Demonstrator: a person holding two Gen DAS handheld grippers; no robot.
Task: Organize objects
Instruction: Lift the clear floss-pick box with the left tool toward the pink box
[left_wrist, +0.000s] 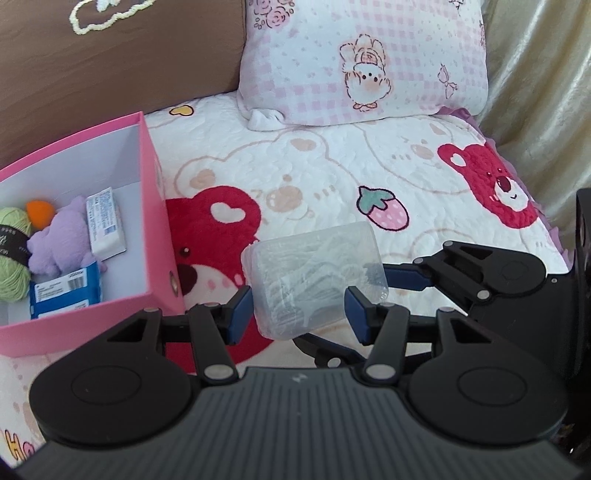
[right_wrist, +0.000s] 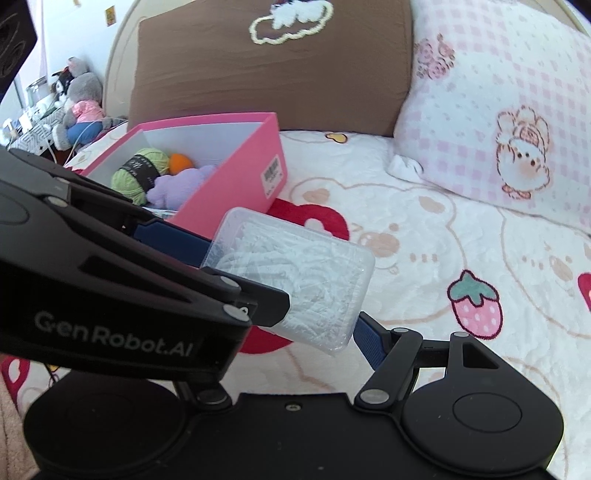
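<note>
Yarn (left_wrist: 13, 254), green and banded in black, sits at the far left of the pink box (left_wrist: 155, 206), with an orange something (left_wrist: 40, 212) behind it, a lilac plush toy (left_wrist: 62, 245) beside it, then a white carton (left_wrist: 105, 225) and a blue packet (left_wrist: 66, 290). So the box is already part filled, and one more item is on its way.

Right of the box, both hands share the load: the clear plastic case (left_wrist: 314, 280) (cotton swabs, by the look of the white sticks inside) hangs above the bear-print quilt (left_wrist: 332, 166), held from two sides. The left gripper (left_wrist: 299, 310) has its blue pads clamped on the case's near end, and the right gripper (left_wrist: 373, 275) comes in from the right and pinches the far corner. In the right wrist view the case (right_wrist: 295, 280) lies just short of the box's near wall (right_wrist: 236, 177), tilted, with the right gripper (right_wrist: 314, 295) closed across it.

My read: this is the carry step. Next comes a lift over that pink wall and a sideways drift leftwards, both grips travelling together so the case doesn't twist, then release into the bare floor by the packet. Further right, only the pink check pillow (left_wrist: 362, 59).
</note>
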